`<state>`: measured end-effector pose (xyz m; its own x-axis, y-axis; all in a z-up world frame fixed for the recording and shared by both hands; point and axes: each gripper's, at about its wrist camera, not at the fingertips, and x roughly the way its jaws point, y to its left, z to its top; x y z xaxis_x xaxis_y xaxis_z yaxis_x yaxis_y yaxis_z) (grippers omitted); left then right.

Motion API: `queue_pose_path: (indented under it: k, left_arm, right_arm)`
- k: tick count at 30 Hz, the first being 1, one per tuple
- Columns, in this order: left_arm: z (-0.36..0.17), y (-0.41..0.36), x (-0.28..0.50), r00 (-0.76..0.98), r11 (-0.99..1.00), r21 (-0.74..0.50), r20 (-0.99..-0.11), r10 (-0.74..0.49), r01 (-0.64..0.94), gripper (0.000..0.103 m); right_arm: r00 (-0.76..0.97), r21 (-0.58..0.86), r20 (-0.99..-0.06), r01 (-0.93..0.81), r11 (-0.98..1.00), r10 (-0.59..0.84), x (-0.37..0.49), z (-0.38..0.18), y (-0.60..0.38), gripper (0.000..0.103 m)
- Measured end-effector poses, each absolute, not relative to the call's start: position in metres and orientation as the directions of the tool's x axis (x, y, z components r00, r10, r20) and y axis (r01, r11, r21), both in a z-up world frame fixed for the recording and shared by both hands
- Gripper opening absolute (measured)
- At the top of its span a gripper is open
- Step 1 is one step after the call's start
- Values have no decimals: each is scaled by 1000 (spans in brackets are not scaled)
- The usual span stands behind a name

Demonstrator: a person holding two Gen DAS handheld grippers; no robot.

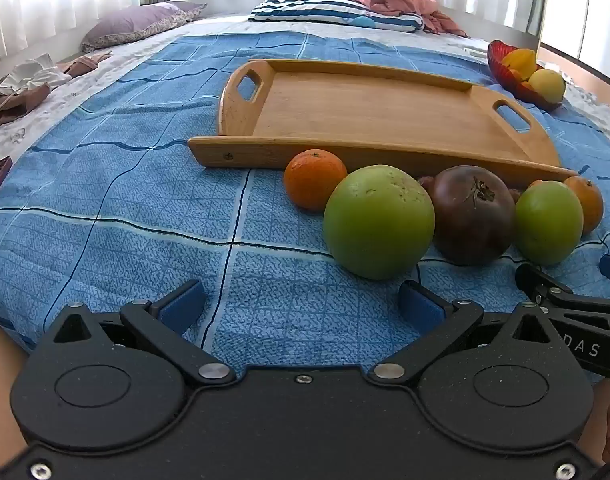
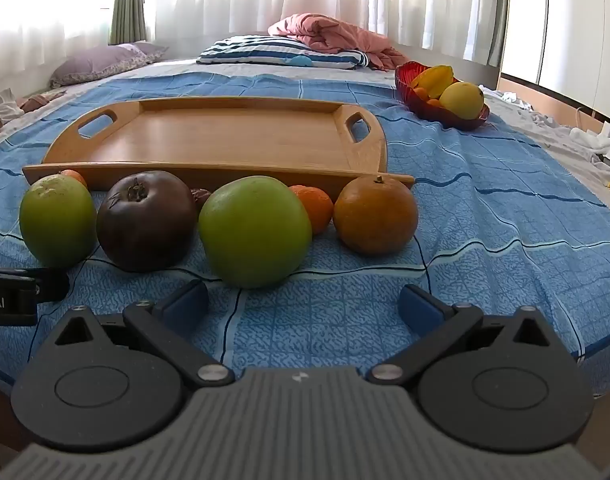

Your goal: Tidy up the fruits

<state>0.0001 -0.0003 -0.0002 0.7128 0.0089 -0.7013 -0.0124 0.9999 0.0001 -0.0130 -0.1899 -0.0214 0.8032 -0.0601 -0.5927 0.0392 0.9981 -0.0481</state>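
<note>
Left wrist view: the left gripper (image 1: 301,304) has its jaws wide apart with nothing between them, over the blue bedcover (image 1: 105,200). Just ahead of its right finger lies a big green fruit (image 1: 379,222), and left of that a small orange (image 1: 315,179). A dark fruit (image 1: 475,214) and a second green fruit (image 1: 549,222) sit further right. Beyond them stands an empty wooden tray (image 1: 365,112). Right wrist view shows the right gripper (image 2: 303,304), jaws also spread and holding nothing; the green one (image 2: 255,232) lies just ahead of its left finger, a brownish orange (image 2: 375,216) ahead to the right, a red bowl (image 2: 445,116) of fruit far beyond
</note>
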Motion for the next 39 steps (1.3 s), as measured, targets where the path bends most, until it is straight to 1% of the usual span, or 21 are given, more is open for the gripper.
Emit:
queue_pose_path:
  k: [39]
  left_arm:
    - [0, 0, 0, 711, 1000, 0, -704, 9, -13, 103]
  right_arm:
    - [787, -53, -614, 40, 998, -64, -8, -19, -189, 103]
